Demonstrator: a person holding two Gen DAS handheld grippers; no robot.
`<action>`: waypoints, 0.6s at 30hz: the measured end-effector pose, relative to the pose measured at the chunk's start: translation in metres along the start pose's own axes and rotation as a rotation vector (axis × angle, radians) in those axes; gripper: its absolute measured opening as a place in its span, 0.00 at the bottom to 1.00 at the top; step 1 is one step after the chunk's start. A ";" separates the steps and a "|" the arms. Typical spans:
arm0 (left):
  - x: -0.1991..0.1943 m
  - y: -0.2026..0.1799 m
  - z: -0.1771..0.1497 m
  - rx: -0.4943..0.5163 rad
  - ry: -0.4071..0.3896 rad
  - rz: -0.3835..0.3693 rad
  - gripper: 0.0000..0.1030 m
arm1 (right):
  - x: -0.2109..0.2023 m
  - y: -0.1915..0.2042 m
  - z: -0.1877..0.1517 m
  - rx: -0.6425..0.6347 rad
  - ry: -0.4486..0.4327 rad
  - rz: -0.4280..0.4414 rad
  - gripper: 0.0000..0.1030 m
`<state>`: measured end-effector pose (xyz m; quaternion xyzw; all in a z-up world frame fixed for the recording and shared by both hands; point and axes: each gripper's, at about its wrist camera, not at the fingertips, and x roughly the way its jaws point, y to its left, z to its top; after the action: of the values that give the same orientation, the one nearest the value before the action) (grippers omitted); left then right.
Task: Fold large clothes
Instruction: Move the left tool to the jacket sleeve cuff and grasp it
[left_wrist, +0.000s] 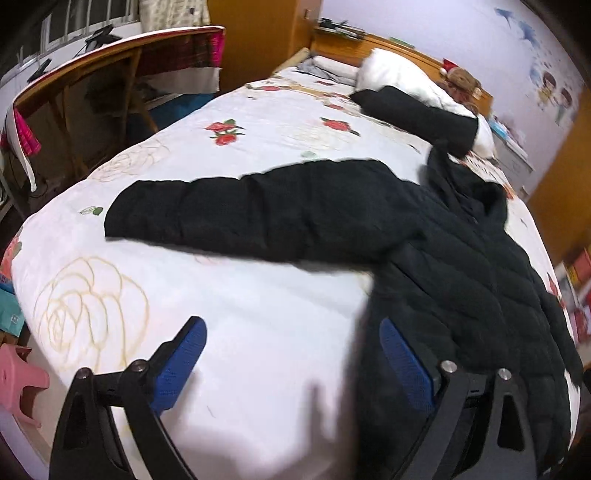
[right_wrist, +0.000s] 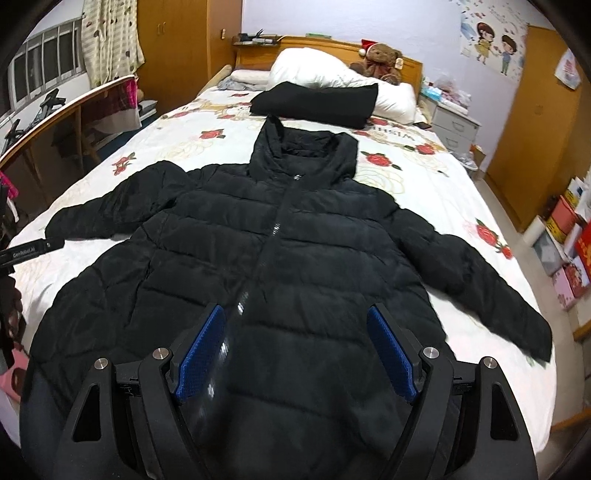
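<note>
A black hooded puffer jacket (right_wrist: 295, 229) lies front up and zipped on the flowered bed cover (right_wrist: 424, 177), both sleeves spread out to the sides. My right gripper (right_wrist: 295, 308) hovers open over the jacket's lower front, with the zip just inside its left finger and nothing gripped. In the left wrist view the jacket (left_wrist: 461, 266) fills the right side and its sleeve (left_wrist: 240, 214) stretches left. My left gripper (left_wrist: 290, 325) is open above the bed cover (left_wrist: 221, 295). Its right finger is at the jacket's side edge.
A folded black garment (right_wrist: 317, 99) rests against a white pillow (right_wrist: 332, 74) at the bed's head, with a teddy bear (right_wrist: 382, 59) behind. A wooden desk (left_wrist: 92, 74) stands left of the bed. A nightstand (right_wrist: 454, 125) and stacked boxes (right_wrist: 565, 251) stand right. A pink stool (left_wrist: 22, 380) sits on the floor.
</note>
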<state>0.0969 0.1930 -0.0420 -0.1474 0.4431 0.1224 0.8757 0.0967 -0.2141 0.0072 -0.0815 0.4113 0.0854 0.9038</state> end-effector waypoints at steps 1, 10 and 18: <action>0.008 0.008 0.005 -0.013 0.002 0.008 0.89 | 0.007 0.003 0.004 -0.003 0.005 0.000 0.77; 0.062 0.097 0.043 -0.267 -0.023 0.082 0.87 | 0.062 0.015 0.029 -0.005 0.061 0.056 0.77; 0.113 0.155 0.054 -0.463 0.009 0.129 0.86 | 0.094 0.013 0.033 -0.009 0.117 0.082 0.77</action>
<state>0.1486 0.3656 -0.1271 -0.3160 0.4156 0.2758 0.8070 0.1787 -0.1861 -0.0436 -0.0733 0.4659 0.1191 0.8737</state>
